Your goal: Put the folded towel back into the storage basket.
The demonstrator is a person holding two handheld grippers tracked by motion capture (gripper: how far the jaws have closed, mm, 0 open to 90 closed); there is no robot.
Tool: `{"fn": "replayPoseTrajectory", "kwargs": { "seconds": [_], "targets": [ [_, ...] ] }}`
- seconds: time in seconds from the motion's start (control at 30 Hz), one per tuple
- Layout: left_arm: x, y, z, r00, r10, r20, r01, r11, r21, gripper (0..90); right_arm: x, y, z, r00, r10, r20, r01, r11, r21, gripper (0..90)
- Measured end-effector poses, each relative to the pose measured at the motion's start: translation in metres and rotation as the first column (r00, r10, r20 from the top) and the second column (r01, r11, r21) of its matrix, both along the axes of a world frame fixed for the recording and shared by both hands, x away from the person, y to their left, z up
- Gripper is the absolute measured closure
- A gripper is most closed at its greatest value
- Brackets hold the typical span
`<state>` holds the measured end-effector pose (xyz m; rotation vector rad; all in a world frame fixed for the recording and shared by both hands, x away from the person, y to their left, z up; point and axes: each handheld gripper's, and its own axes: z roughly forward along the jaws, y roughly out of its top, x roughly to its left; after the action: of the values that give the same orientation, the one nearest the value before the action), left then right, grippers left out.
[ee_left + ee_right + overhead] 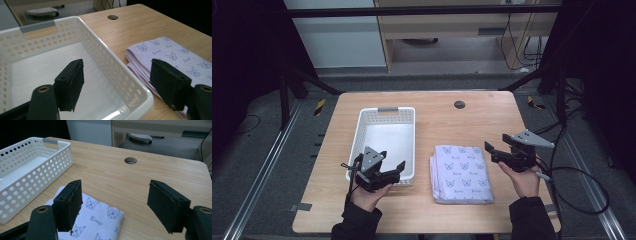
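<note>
A folded pale lilac cloth printed with small cat faces lies on the wooden table, right of a white perforated basket that holds nothing. My left gripper hovers open over the basket's near right corner, its jaws wide apart with nothing between them. In the left gripper view the basket lies below the jaws and the cloth to their right. My right gripper is open just right of the cloth, above the table. In the right gripper view the cloth lies under the left jaw.
A round cable hole sits in the table near its far edge. Black cables trail from the right gripper off the table's right side. Dark frame bars and floor rails flank the table.
</note>
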<state>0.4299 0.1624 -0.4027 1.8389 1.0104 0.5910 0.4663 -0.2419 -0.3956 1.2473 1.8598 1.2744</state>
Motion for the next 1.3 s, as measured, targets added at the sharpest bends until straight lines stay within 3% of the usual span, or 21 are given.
{"fn": "replayPoseTrajectory", "kwargs": {
  "seconds": [0.37, 0.8, 1.3],
  "targets": [
    [-0.001, -0.026, 0.001, 0.999, -0.044, 0.001, 0.044, 0.9989, 0.015, 27.8, 0.01, 0.003, 0.002, 1.0, -0.001, -0.007, 0.001, 1.0, 0.008, 29.2],
    [-0.006, -0.055, -0.002, 0.9947, -0.097, -0.035, 0.097, 0.9952, 0.011, 34.2, 0.021, 0.004, -0.003, 0.9994, -0.006, -0.034, 0.006, 1.0, -0.007, 31.9],
    [-0.011, -0.086, -0.015, 0.9871, -0.141, -0.076, 0.144, 0.9889, 0.036, 36.6, 0.028, 0.009, -0.011, 0.9982, 0.006, -0.06, -0.008, 0.9992, -0.039, 32.9]
  ]
}}
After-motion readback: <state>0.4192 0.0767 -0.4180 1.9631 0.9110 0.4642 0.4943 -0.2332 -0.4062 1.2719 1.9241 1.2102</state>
